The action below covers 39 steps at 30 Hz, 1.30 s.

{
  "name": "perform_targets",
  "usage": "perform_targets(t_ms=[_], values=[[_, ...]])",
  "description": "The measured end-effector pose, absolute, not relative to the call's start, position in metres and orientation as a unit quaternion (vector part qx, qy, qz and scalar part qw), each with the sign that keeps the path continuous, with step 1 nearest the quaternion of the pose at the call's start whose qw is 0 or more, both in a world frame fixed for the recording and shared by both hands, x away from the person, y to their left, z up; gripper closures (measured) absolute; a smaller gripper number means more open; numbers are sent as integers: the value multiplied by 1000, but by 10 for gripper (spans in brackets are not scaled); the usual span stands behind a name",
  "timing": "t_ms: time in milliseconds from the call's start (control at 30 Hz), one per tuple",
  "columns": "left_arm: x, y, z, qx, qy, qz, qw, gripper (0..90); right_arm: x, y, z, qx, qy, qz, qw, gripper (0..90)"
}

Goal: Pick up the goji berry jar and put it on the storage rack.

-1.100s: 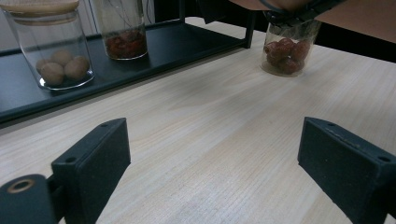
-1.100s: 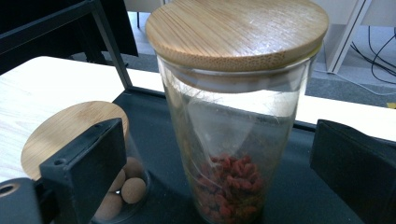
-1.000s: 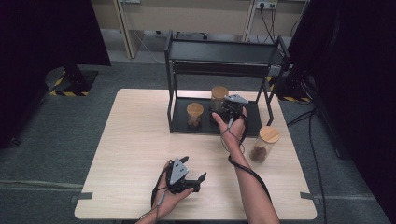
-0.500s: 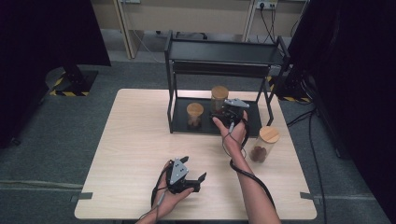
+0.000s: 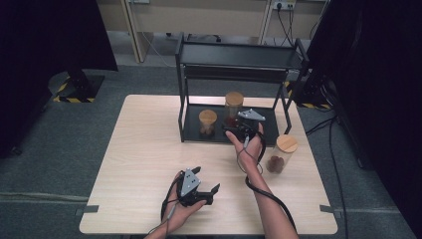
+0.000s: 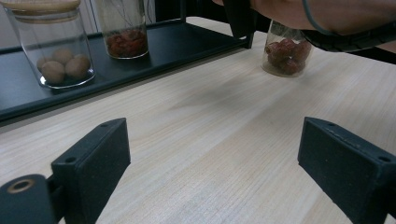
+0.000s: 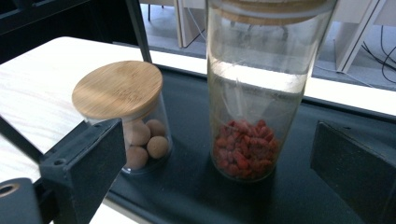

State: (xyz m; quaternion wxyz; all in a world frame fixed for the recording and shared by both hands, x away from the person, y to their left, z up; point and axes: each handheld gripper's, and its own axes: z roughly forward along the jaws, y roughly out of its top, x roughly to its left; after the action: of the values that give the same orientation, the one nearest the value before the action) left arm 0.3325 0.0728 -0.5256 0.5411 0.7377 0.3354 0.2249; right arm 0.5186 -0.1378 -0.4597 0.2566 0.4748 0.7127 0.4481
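My high view looks steeply down from six o'clock over the table, while both gripper views sit low and close, facing twelve, sharing the rack's lower shelf and tall jar.

The tall jar's lid runs off the right gripper view's top edge, while a forearm hides the third jar's top.

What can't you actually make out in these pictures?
- Tall jar: the right gripper view's top edge cuts off its lid.
- Jar on the table: in the left gripper view, a forearm hides its top.
- Right claw: in the high view, its grey plate hides the jaws.
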Motion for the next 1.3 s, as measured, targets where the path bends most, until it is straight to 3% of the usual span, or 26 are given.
perform_targets(t_ms=[1300], values=[[332, 72, -526, 739, 335, 227, 539, 86, 480, -156, -483, 473, 726, 447, 223, 38]])
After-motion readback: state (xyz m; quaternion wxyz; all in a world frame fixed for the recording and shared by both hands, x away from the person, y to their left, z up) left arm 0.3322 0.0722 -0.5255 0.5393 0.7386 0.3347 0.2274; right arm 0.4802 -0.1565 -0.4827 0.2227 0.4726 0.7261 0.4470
